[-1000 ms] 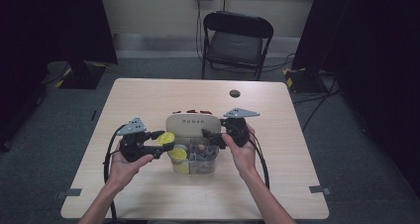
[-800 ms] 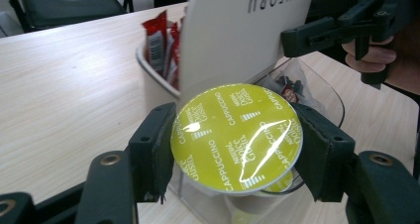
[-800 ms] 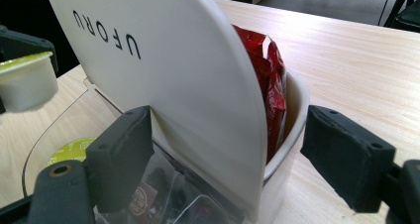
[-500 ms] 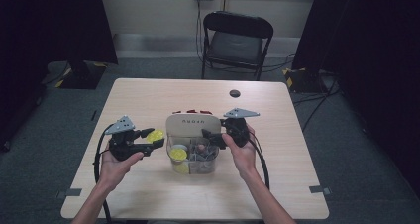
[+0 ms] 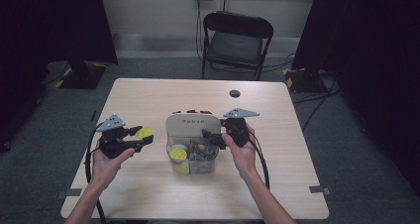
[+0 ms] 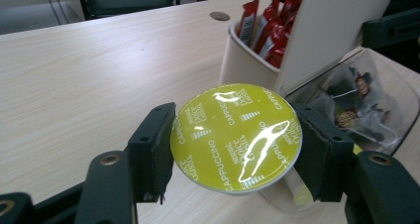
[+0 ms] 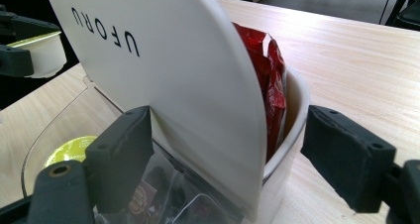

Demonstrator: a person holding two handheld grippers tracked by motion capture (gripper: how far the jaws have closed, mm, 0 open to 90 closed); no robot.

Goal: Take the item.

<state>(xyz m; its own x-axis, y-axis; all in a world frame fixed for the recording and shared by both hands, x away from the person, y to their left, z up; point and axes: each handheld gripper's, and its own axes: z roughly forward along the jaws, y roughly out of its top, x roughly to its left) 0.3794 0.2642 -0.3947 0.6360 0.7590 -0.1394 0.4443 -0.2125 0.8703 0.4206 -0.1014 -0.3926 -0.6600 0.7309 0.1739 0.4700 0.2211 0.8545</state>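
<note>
Risk, left side first: my left gripper (image 5: 141, 140) has its fingers (image 6: 151, 152) clamped on the rim of the yellow cappuccino capsule (image 6: 235, 137), held clear above the tabletop (image 5: 148, 97), left of the organiser (image 5: 192, 121). The hold is edge-on (foil glossy), so I judge it could twist or slip out. The left forearm comes in low, gripper pointing right. My right gripper (image 5: 210, 135) has its fingers apart, straddling the organiser's white back panel (image 7: 168, 80); a nudge could shift it.
</note>
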